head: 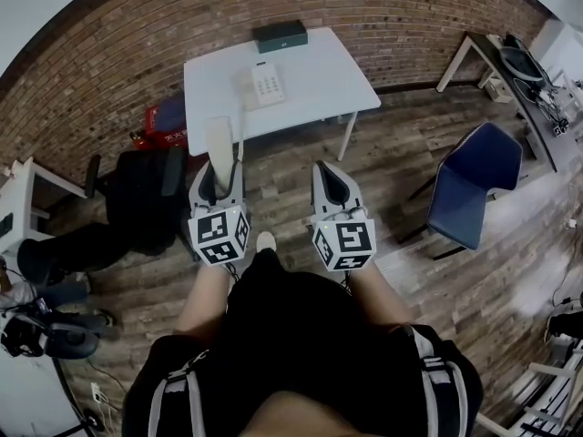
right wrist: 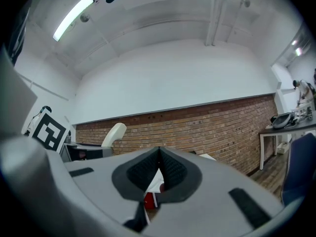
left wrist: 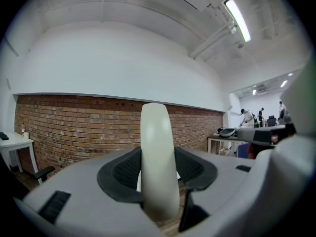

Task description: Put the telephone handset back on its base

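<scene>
A cream telephone handset (head: pixel 219 147) stands upright between the jaws of my left gripper (head: pixel 219 178), which is shut on it. In the left gripper view the handset (left wrist: pixel 158 152) fills the gap between the dark pads (left wrist: pixel 127 169). The phone base (head: pixel 264 85) with its keypad lies on the white table (head: pixel 319 85) ahead, well beyond both grippers. My right gripper (head: pixel 330 182) is held level beside the left one, over the wooden floor. Its jaws (right wrist: pixel 159 169) are shut with nothing in them. In the right gripper view the handset (right wrist: pixel 114 132) shows to the left.
A dark green box (head: pixel 280 35) sits at the table's far edge. A red box (head: pixel 164 121) and a black office chair (head: pixel 137 198) stand left of the table, a blue chair (head: pixel 474 185) to the right. A cluttered desk (head: pixel 515 71) stands at far right.
</scene>
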